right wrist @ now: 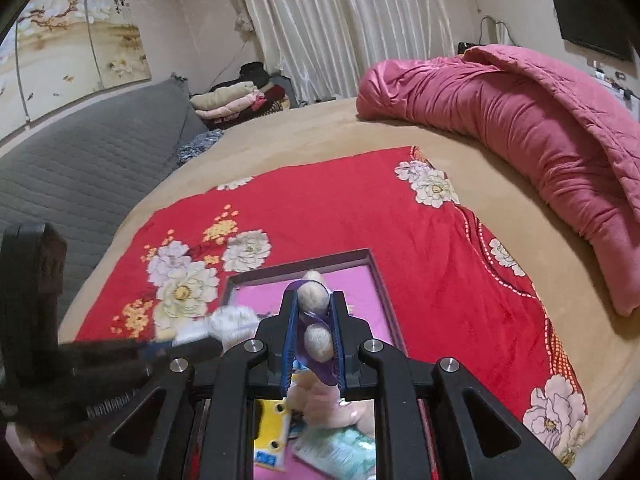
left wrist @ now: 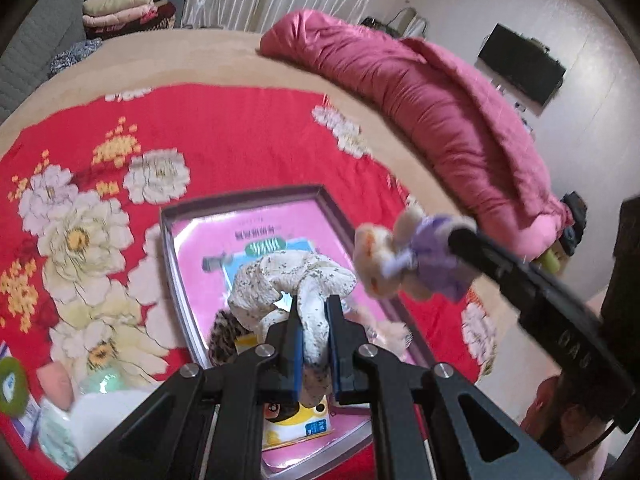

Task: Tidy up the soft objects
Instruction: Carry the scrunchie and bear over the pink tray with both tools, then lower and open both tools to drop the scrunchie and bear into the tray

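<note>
Pinching a floral fabric scrunchie in left gripper jaws above the shallow box; right gripper jaws clamping a plush bunny

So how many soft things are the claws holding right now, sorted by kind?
Floral fabric scrunchie, in the left claw: 1
Plush toy in purple, in the right claw: 1
Total held: 2
Both hang over the pink-lined box.
</note>
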The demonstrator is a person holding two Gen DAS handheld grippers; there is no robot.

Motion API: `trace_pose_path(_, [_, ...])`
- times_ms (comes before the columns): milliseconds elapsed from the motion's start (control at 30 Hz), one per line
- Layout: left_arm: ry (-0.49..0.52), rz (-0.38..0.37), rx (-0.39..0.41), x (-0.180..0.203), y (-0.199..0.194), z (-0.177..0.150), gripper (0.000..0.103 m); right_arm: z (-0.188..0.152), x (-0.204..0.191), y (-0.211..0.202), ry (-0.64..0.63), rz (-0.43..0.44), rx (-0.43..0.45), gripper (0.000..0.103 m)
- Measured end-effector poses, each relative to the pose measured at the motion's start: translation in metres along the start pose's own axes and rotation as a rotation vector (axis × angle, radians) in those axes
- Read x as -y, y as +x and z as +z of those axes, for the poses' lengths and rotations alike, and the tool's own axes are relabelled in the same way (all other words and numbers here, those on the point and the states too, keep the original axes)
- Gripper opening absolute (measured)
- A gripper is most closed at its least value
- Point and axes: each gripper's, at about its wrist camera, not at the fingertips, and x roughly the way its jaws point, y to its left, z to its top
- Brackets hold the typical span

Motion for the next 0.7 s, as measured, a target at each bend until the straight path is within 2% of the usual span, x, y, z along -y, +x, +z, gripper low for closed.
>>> trace_pose_path(167, [0.017, 0.033, -0.027, 0.004, 0.023, -0.013, 0.010, -0.007, 0.008, 0.027, -0.032, -0.018, 0.040, 0.016])
trace_pose_path(300, [0.027, 0.039, -0.056, 0.006, 0.035, -0.019, 0.010, -0.031, 0.015, 0.055, -0.047, -0.044, -0.034, 0.016])
trace_pose_path(533, [0.022, 0.039, -0.096, 0.003, 0.048, -0.024, 0.011, -0.061, 0.022, 0.057, -0.033, -0.046, -0.096, 0.018])
trace_pose_path(600, [0.020, 0.042, -0.112, 0.002, 0.053, -0.025, 0.011, -0.066, 0.022, 0.057, -0.037, -0.051, -0.109, 0.020])
trace_pose_path(700, [0.027, 0.048, -0.116, 0.003, 0.054, -0.027, 0.011, -0.070, 0.023, 0.056, -0.030, -0.051, -0.124, 0.030])
